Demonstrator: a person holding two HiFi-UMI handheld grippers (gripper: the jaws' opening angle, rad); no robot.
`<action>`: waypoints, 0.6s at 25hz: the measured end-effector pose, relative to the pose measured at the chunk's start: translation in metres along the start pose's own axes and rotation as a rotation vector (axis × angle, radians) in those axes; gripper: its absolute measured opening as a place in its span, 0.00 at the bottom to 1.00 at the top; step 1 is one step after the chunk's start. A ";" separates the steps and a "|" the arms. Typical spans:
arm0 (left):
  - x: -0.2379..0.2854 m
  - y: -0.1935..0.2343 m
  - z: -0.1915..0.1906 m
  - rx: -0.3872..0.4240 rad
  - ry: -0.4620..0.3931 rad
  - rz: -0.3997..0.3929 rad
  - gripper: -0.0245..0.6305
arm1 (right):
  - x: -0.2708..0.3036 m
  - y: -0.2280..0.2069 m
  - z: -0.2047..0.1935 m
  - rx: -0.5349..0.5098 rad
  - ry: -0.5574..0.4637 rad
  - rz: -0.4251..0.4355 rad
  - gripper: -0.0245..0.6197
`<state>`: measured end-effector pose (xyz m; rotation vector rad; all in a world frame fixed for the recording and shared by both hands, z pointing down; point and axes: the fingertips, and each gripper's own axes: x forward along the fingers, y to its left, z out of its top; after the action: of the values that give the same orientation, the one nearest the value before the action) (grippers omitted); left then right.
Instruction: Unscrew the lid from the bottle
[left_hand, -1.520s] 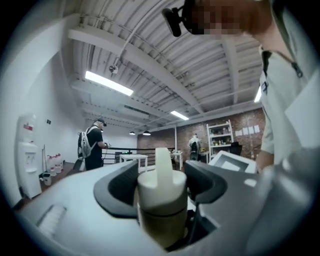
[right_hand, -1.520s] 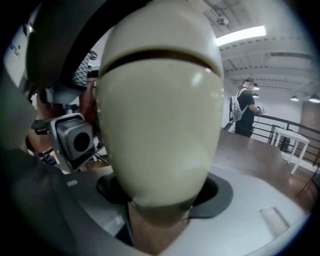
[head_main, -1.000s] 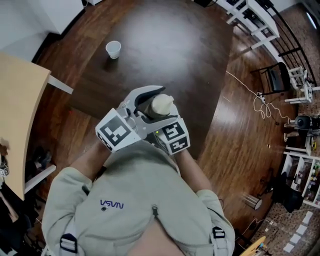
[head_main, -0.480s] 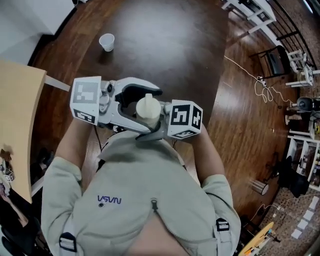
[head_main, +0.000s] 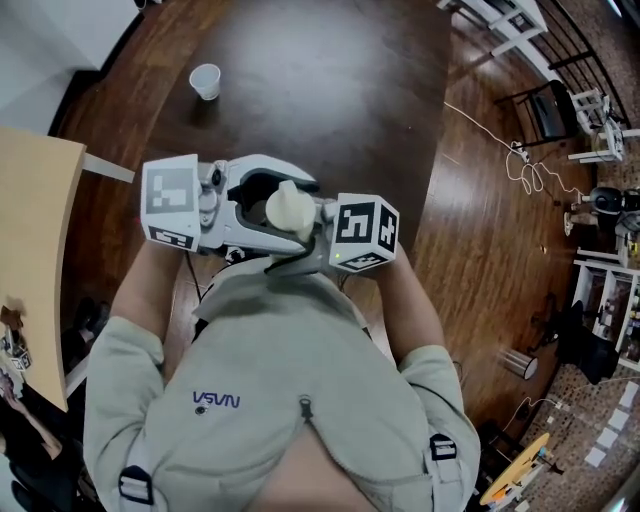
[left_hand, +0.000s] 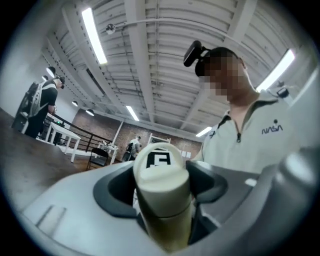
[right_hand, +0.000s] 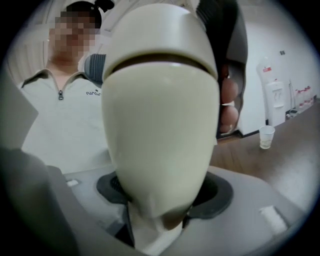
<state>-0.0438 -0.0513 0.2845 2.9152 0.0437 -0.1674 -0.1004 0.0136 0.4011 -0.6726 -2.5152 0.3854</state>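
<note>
In the head view I hold a cream bottle (head_main: 288, 207) in the air in front of the person's chest, above the dark table (head_main: 330, 90). My left gripper (head_main: 283, 198) comes in from the left. Its jaws have just been closing, and its dark pads (left_hand: 207, 180) now press on the rounded lid (left_hand: 161, 182). My right gripper (head_main: 305, 237) reaches in from the right and is shut on the bottle's body (right_hand: 160, 130), which fills the right gripper view. The seam between lid and body (right_hand: 160, 59) shows near the top of that view.
A white paper cup (head_main: 205, 80) stands far back on the table and also shows as the cup (right_hand: 266, 136) at the right. A light wooden board (head_main: 30, 250) lies at the left. A cable (head_main: 490, 130), a chair (head_main: 548, 150) and white furniture are at the right.
The two grippers have swung apart from side by side: the left marker cube went left, the right one went right. The bottle stays between them. Little has moved in the last half second.
</note>
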 end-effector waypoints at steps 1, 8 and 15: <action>0.000 0.005 -0.002 0.012 0.005 0.034 0.51 | -0.001 -0.010 -0.001 -0.004 -0.004 -0.065 0.50; 0.003 0.040 -0.008 0.182 0.080 0.360 0.51 | -0.025 -0.086 -0.007 -0.004 -0.048 -0.597 0.50; 0.004 0.062 -0.010 0.294 0.076 0.606 0.51 | -0.052 -0.121 -0.008 0.068 -0.111 -0.983 0.50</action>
<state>-0.0358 -0.1089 0.3075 3.0539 -0.9089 0.0449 -0.1036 -0.1143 0.4336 0.6388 -2.5601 0.1342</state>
